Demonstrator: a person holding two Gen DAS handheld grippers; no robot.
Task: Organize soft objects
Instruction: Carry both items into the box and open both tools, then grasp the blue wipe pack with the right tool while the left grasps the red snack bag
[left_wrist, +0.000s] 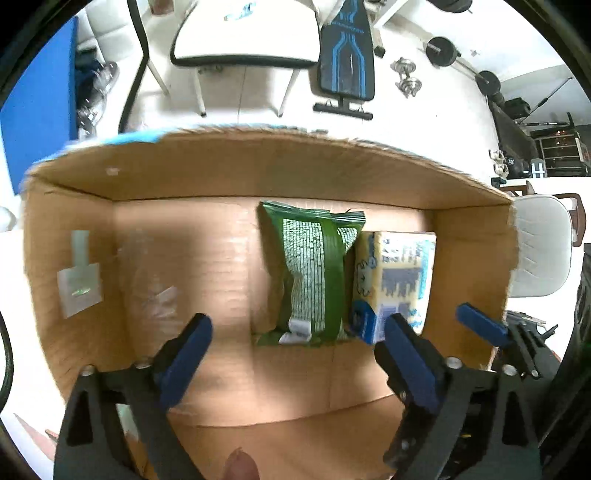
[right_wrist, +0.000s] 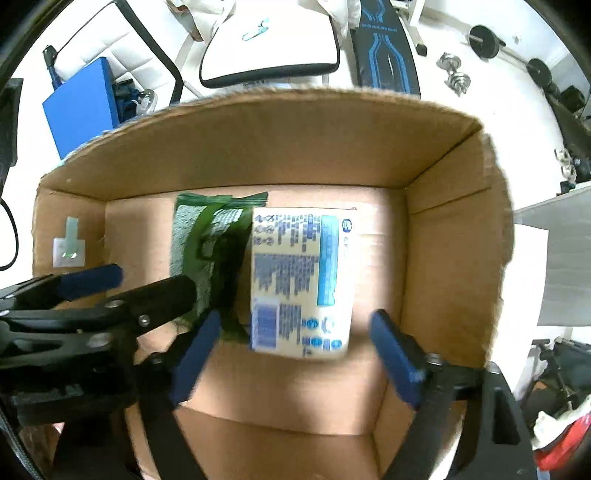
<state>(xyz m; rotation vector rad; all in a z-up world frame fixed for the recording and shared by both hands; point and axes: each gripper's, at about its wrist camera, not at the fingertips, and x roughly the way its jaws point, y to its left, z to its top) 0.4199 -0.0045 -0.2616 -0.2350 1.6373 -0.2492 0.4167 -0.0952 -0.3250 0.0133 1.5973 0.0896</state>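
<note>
A green soft pack (left_wrist: 312, 273) lies on the floor of an open cardboard box (left_wrist: 258, 170), with a white and yellow pack with blue print (left_wrist: 395, 280) right beside it. My left gripper (left_wrist: 295, 354) hovers over the box, open and empty, its fingers (left_wrist: 184, 358) wide apart. In the right wrist view the white pack (right_wrist: 301, 280) lies beside the green pack (right_wrist: 207, 251) in the box (right_wrist: 258, 155). My right gripper (right_wrist: 295, 354) is open and empty above the white pack. The left gripper's fingers (right_wrist: 92, 277) show at the left.
A white tag (left_wrist: 79, 284) sticks to the box's left wall. Behind the box stand a white chair (left_wrist: 243, 40), a black and blue bench (left_wrist: 347, 59), dumbbells (left_wrist: 408, 77) and a blue board (left_wrist: 37, 96). A white chair (left_wrist: 539, 251) is at the right.
</note>
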